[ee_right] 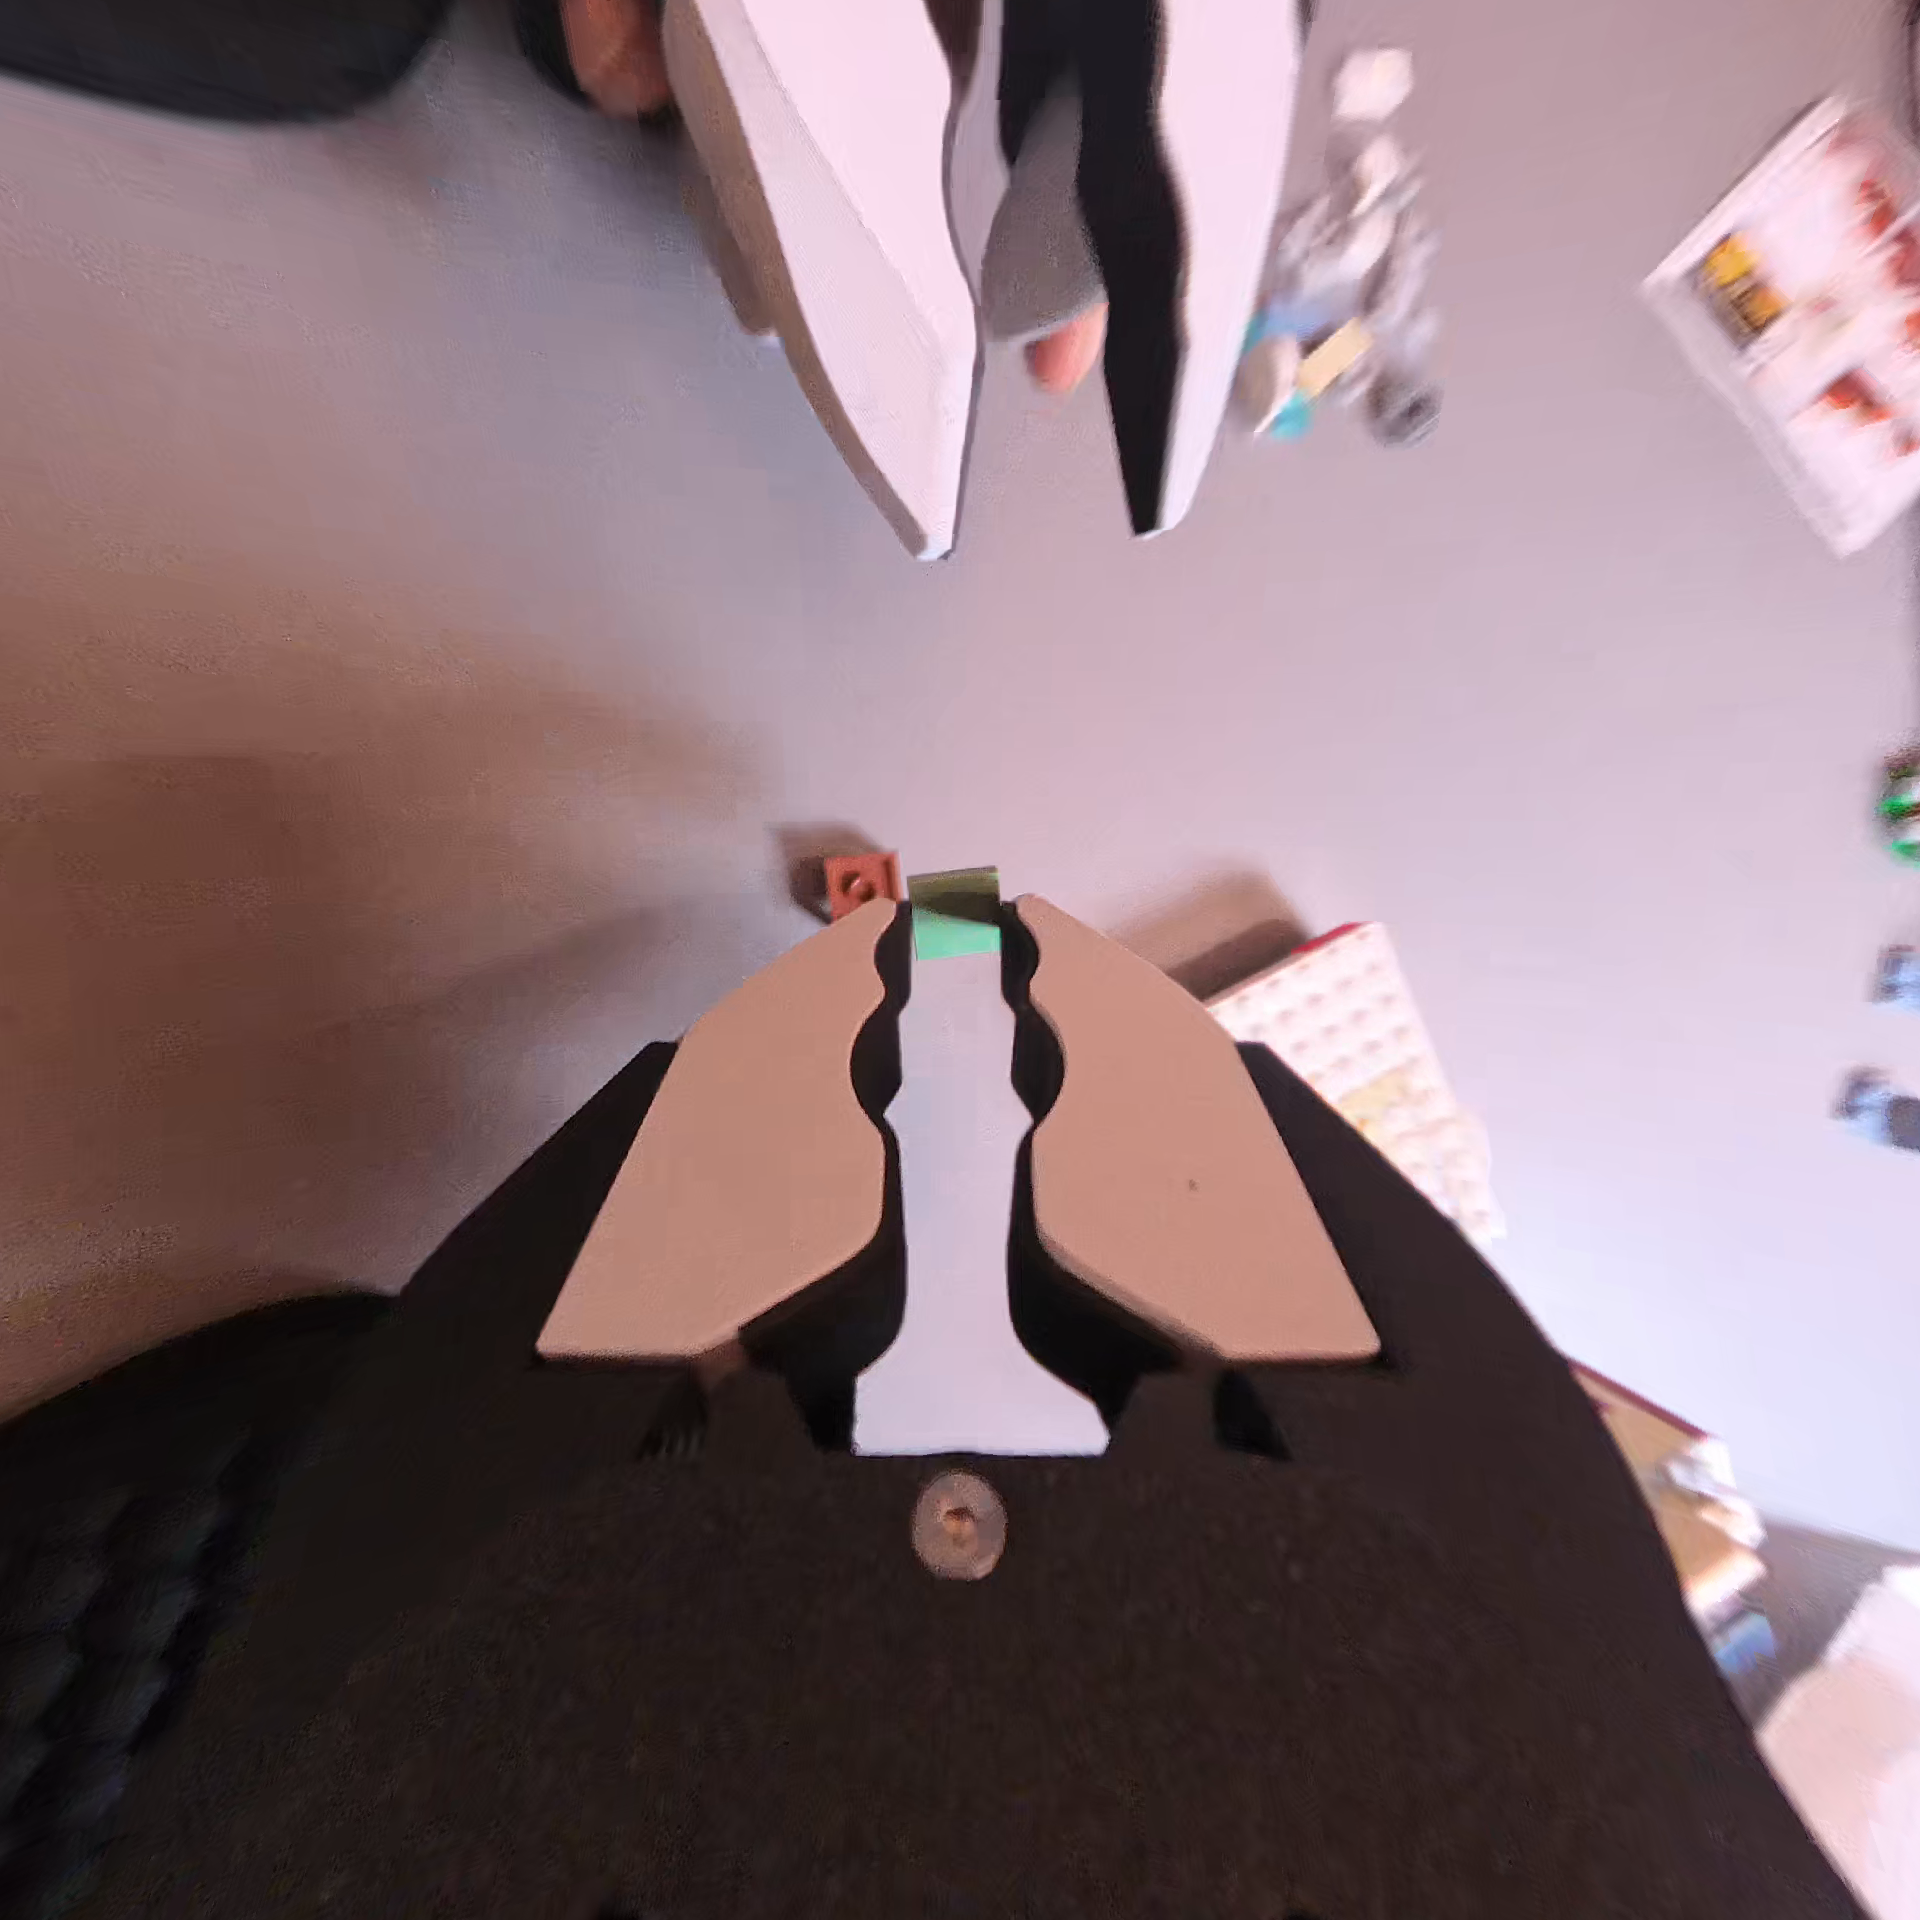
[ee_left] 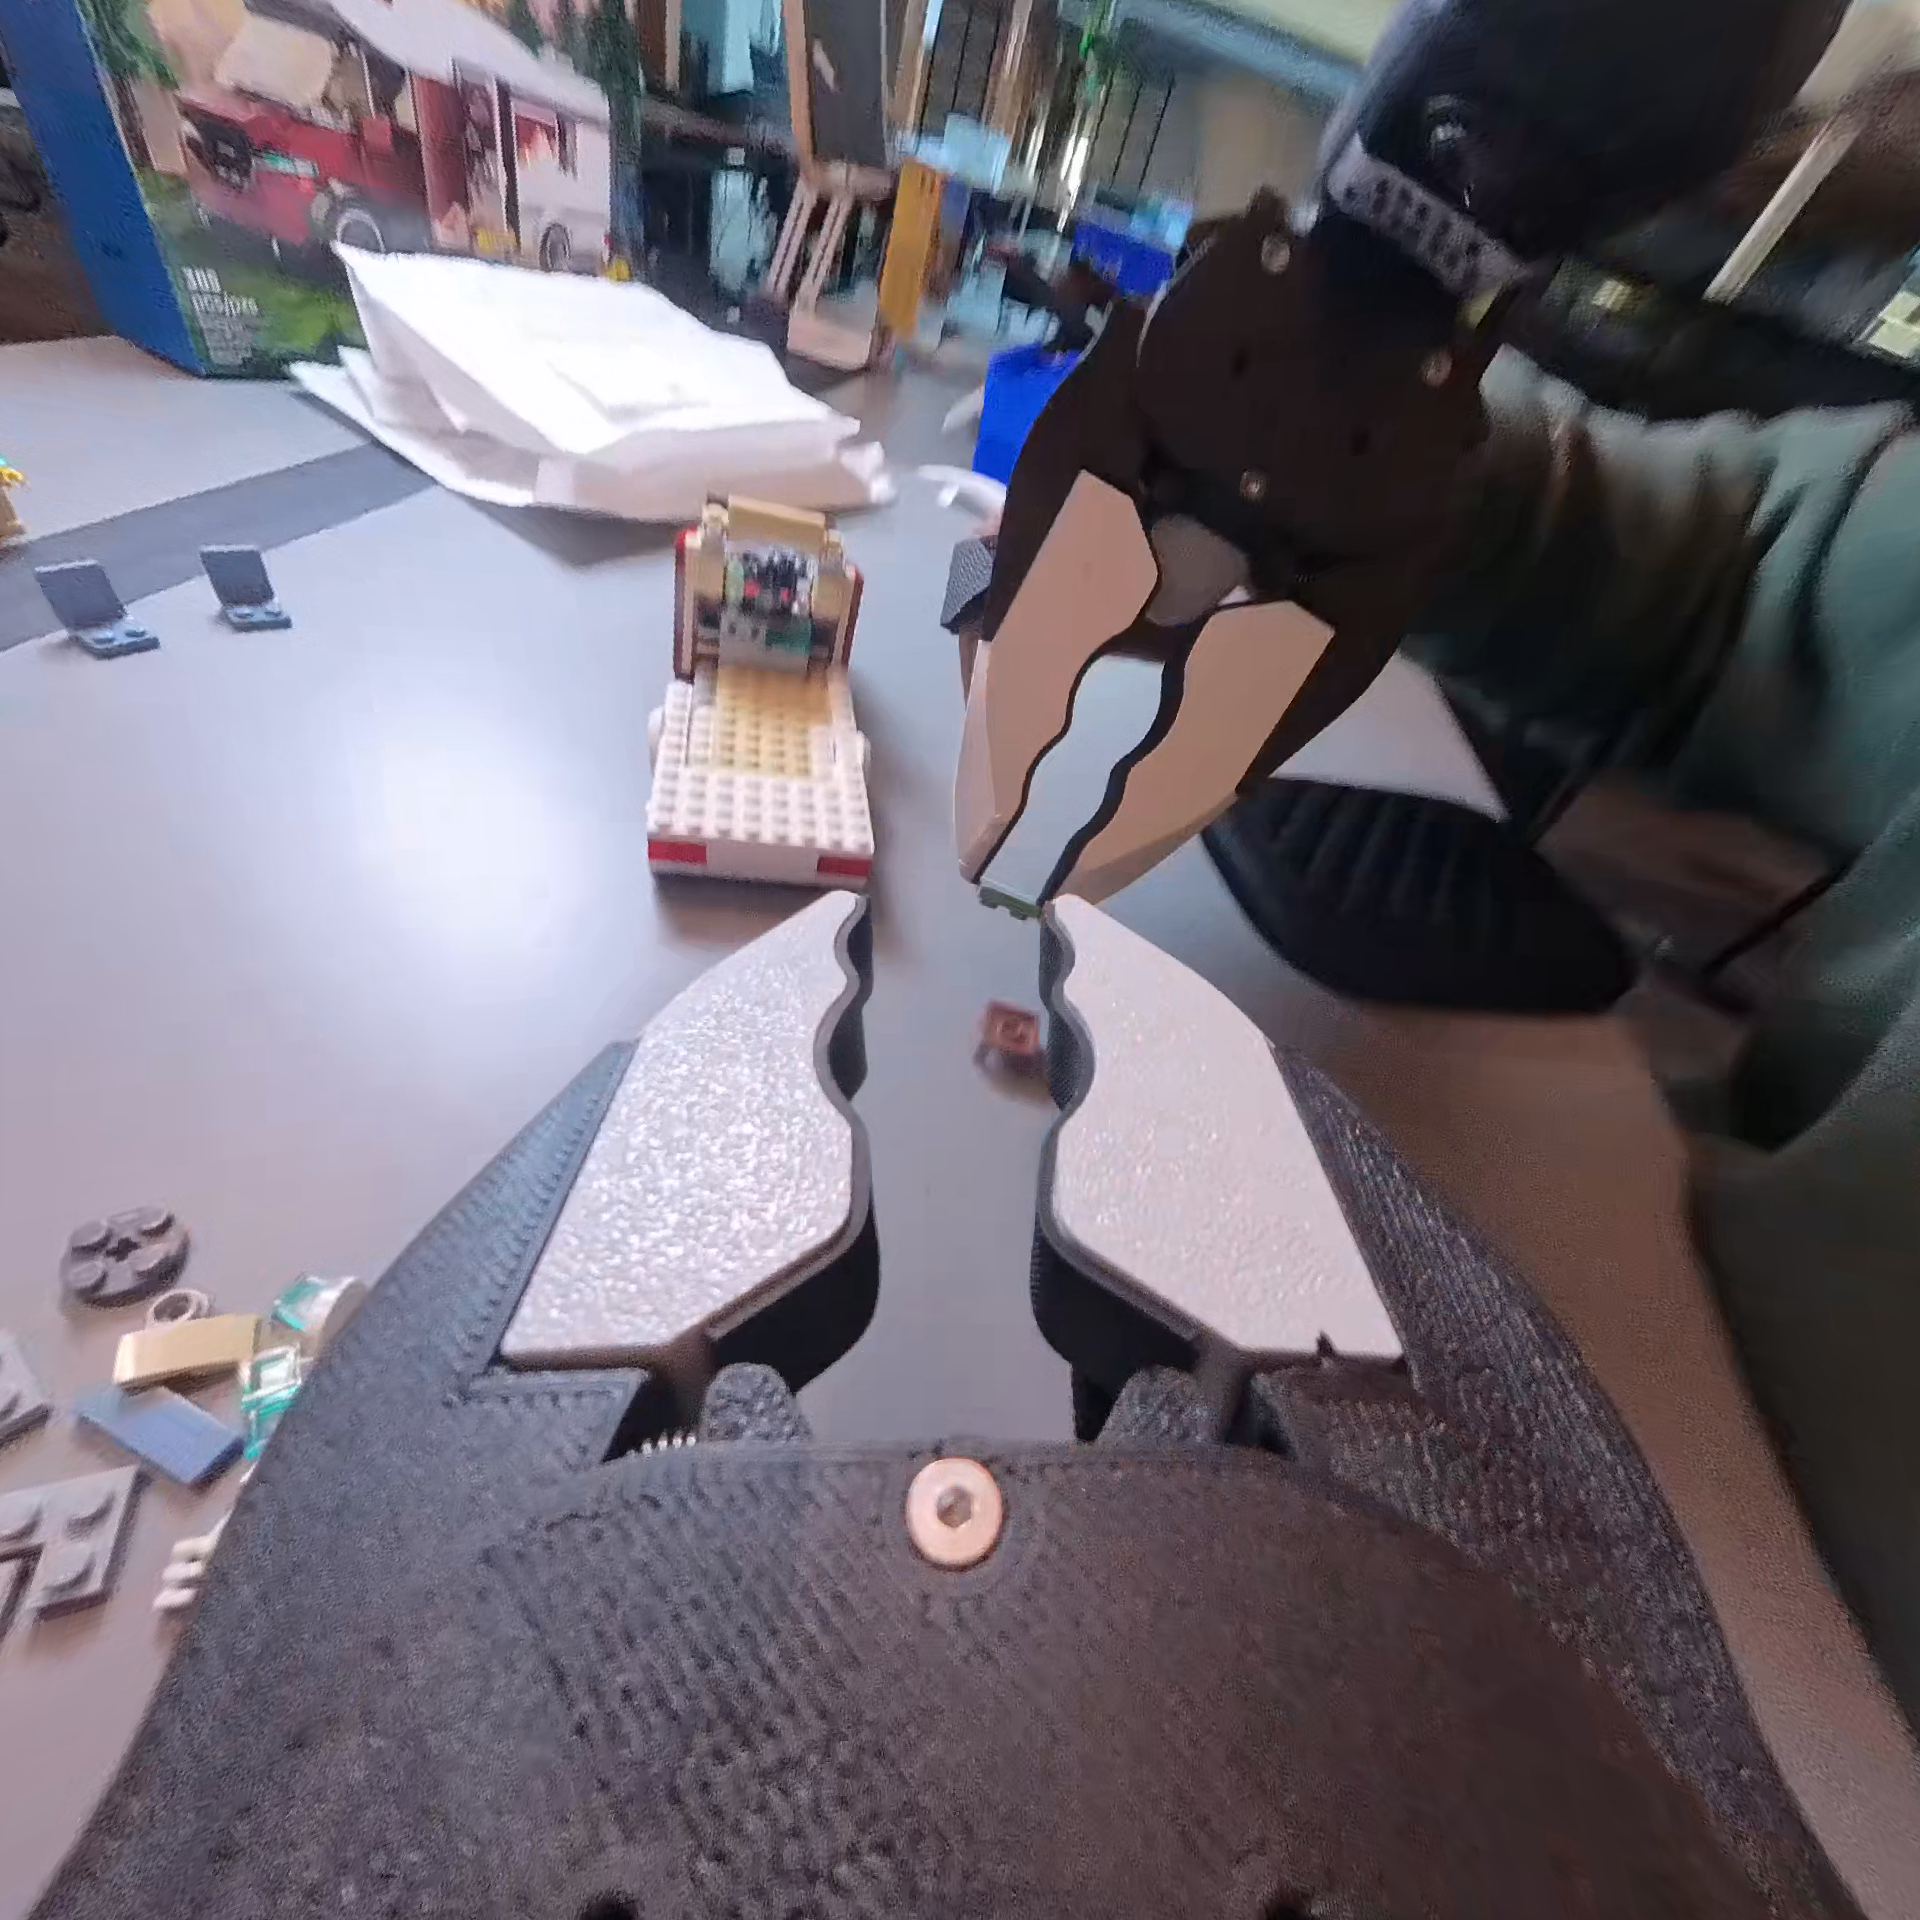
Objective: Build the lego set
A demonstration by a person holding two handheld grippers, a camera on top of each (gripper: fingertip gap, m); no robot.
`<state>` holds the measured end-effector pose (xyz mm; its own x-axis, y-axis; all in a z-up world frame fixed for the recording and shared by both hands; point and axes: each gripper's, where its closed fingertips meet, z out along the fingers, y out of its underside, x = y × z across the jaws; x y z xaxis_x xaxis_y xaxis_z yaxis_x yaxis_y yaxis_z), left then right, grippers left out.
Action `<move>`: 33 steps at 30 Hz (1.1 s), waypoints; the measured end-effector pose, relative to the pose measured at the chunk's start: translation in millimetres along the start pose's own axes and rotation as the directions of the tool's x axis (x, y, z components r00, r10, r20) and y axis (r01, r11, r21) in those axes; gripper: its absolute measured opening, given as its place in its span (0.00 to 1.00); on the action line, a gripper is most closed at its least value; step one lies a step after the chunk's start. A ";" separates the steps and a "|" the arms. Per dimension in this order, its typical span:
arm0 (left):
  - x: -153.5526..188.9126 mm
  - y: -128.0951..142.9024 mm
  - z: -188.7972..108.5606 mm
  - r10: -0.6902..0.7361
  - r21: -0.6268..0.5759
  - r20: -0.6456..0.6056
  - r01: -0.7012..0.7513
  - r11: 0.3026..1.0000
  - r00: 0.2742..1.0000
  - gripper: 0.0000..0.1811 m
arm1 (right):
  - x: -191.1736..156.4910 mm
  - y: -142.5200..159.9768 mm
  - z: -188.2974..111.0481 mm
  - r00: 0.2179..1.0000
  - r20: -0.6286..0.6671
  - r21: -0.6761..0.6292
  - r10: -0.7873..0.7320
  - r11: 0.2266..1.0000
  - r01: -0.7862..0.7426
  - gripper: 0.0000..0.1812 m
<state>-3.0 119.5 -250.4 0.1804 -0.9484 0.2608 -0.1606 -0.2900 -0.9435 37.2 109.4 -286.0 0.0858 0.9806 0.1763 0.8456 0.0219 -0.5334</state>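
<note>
The half-built camper model (ee_left: 762, 707), with white and tan studded plates and red rear lights, stands on the grey table straight ahead of my left gripper (ee_left: 954, 914), which is open and empty. My right gripper (ee_right: 956, 914) is shut on a small green piece (ee_right: 954, 918) and points down over the table. In the left wrist view it (ee_left: 1008, 896) hangs just in front of my left fingertips, holding the green piece (ee_left: 1008, 900). A small reddish-brown brick (ee_left: 1010, 1033) lies on the table beneath it; it also shows in the right wrist view (ee_right: 858, 889). The model's white plate (ee_right: 1351, 1049) shows to the right.
Loose pieces (ee_left: 156, 1361) lie at the lower left, and two dark seat pieces (ee_left: 166, 603) at the left. White paper bags (ee_left: 582, 384) and the set's box (ee_left: 312, 156) stand behind the model. An instruction booklet (ee_right: 1818, 312) lies far right. A person's sleeve (ee_left: 1766, 644) fills the right. The left gripper's tips are roughly 6 cm from the right gripper's.
</note>
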 end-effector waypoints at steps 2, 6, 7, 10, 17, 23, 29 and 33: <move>3.4 14.7 6.3 0.056 -0.087 0.010 -0.055 0.995 0.998 0.17 | -7.7 9.1 11.8 0.999 0.039 -0.077 0.013 0.997 -0.010 0.09; 5.2 34.5 12.4 0.124 -0.199 0.022 -0.117 0.973 0.992 0.17 | -17.0 10.9 23.2 0.996 0.085 -0.151 0.039 0.988 -0.026 0.09; 5.1 36.6 12.6 0.126 -0.209 0.024 -0.118 0.971 0.992 0.17 | -17.9 12.5 25.4 0.995 0.090 -0.171 0.045 0.985 -0.029 0.09; 4.3 40.2 12.0 0.125 -0.230 0.028 -0.115 0.966 0.992 0.17 | -19.3 14.5 29.2 0.993 0.102 -0.204 0.057 0.978 -0.035 0.09; 5.2 46.8 13.1 0.121 -0.259 0.018 -0.113 0.959 0.992 0.16 | -23.5 11.7 29.2 0.992 0.123 -0.222 0.040 0.975 -0.012 0.09; 6.8 50.9 14.1 0.132 -0.278 0.009 -0.124 0.952 0.991 0.16 | -24.2 11.7 27.9 0.992 0.129 -0.206 -0.002 0.978 0.028 0.09; 7.1 51.3 13.9 0.128 -0.280 0.006 -0.121 0.952 0.992 0.15 | -23.8 14.3 28.8 0.989 0.138 -0.210 -0.045 0.975 0.074 0.11; 7.1 51.2 13.7 0.123 -0.279 0.004 -0.117 0.953 0.992 0.15 | -24.2 14.5 30.1 0.987 0.148 -0.207 -0.055 0.975 0.086 0.12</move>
<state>3.4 99.6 -299.6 0.1636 -0.9762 0.1422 -0.4448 -0.2017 -0.8726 31.6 91.8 -322.9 -0.0403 0.9959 0.0810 0.9405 0.0652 -0.3335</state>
